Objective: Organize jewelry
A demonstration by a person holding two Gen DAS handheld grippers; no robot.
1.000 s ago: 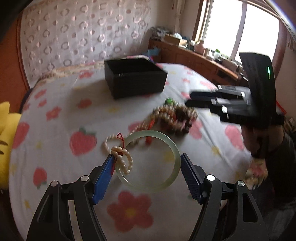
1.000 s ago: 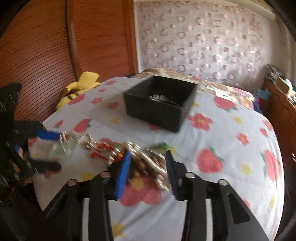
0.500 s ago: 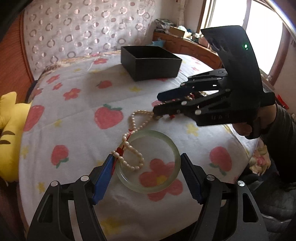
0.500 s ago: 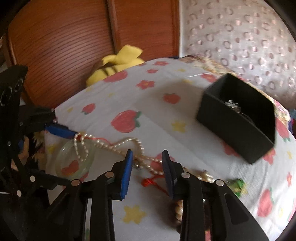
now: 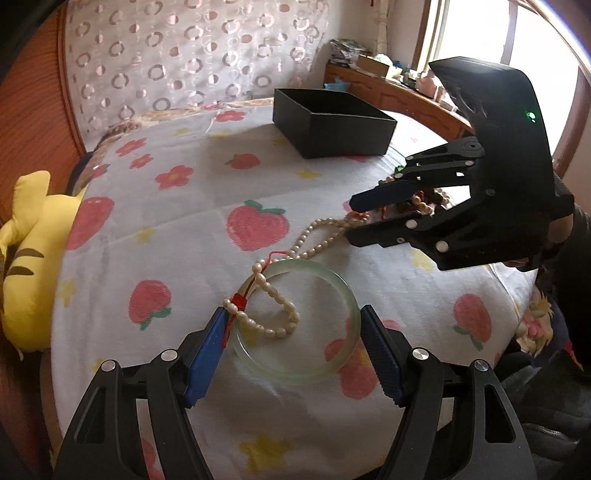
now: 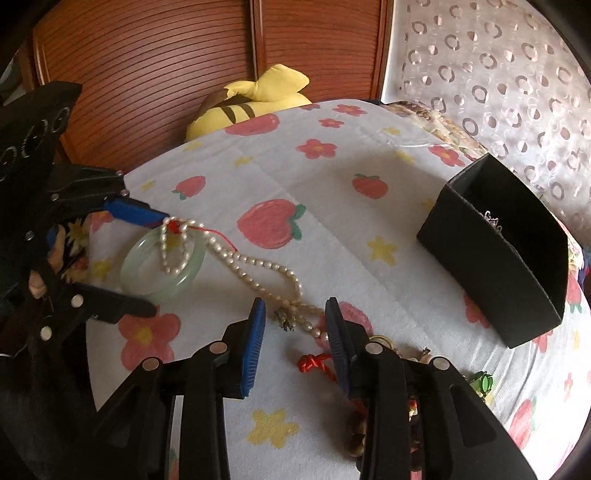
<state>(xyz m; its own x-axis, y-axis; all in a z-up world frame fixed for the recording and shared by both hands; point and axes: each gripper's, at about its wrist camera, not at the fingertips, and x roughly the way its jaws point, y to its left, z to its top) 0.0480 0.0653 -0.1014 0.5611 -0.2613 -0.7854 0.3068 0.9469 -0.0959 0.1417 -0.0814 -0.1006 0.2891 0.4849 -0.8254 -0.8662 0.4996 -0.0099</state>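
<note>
Strawberry-print bedding (image 5: 155,229) is lying under both our grippers. Our left gripper (image 5: 295,332) is clamping the bangle (image 5: 334,288) across its width. Our right gripper (image 6: 295,321) is opening astride the pearls (image 6: 258,264), pads not touching; box (image 6: 495,266) beyond, right.

1. A bedsheet (image 5: 184,236) printed with strawberries, red flowers and yellow stars covers the bed.
2. A yellow plush toy (image 6: 255,98) with brown stripes lies at the sheet's edge, against the reddish slatted wooden panel (image 6: 147,74).
3. A pale fabric with ring patterns (image 5: 184,55) hangs beyond the sheet's far end.
4. A wooden sideboard (image 5: 402,96) with clutter stands past the sheet, under the bright window (image 5: 472,33).
</note>
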